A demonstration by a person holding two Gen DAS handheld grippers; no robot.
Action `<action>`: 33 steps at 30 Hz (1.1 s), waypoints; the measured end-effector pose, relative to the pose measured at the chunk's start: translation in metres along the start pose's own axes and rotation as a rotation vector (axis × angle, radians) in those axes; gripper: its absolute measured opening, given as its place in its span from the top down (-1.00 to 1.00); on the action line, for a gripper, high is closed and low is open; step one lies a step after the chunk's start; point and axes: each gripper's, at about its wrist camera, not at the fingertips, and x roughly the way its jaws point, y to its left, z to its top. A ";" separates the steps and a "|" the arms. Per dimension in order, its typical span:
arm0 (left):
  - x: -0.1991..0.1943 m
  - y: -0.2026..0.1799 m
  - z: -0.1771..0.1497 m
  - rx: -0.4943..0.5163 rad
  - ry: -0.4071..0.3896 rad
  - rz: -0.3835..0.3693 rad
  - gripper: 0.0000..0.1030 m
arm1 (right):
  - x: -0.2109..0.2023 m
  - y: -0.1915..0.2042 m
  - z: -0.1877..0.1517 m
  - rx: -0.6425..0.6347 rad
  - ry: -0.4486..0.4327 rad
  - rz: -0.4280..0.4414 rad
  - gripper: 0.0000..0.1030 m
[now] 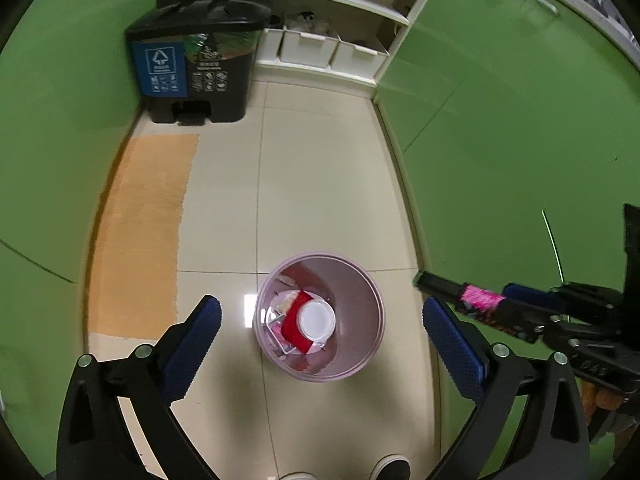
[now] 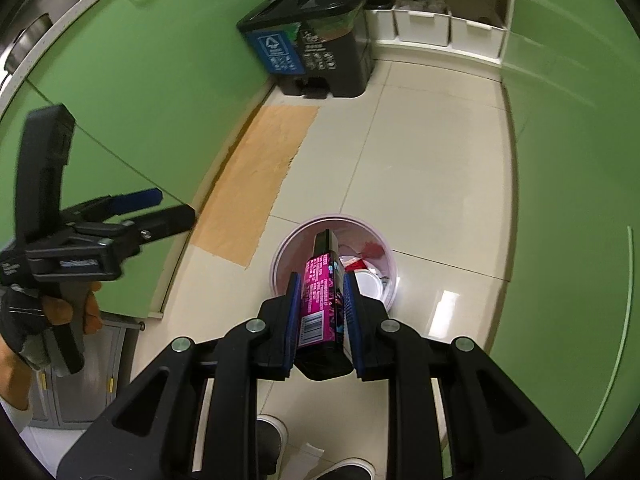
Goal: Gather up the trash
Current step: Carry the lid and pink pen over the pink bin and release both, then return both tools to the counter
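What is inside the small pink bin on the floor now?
Inside the pink bin lie a white round lid on something red and some clear plastic pieces. What is under them and most of the bottom are covered.

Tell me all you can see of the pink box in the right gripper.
The pink box is long and narrow, with black ends, printed text and a barcode; it looks like cardboard. The right gripper is shut on it, its blue pads pressing both long sides. It points down and forward over the open bin, not yet inside. Nothing else touches it.
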 end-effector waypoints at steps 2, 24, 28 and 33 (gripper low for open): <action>-0.006 0.008 0.000 -0.008 -0.013 0.009 -0.88 | 0.008 0.006 0.003 -0.014 0.003 0.010 0.59; -0.060 -0.006 -0.006 0.005 -0.032 0.018 -0.88 | -0.033 -0.003 0.003 0.021 -0.051 -0.118 -0.93; -0.117 -0.047 0.005 0.033 -0.019 0.003 -0.88 | -0.121 0.005 0.003 0.069 -0.078 -0.133 -0.93; -0.212 -0.110 0.023 0.094 -0.006 -0.012 -0.88 | -0.256 0.021 0.004 0.139 -0.125 -0.133 -0.93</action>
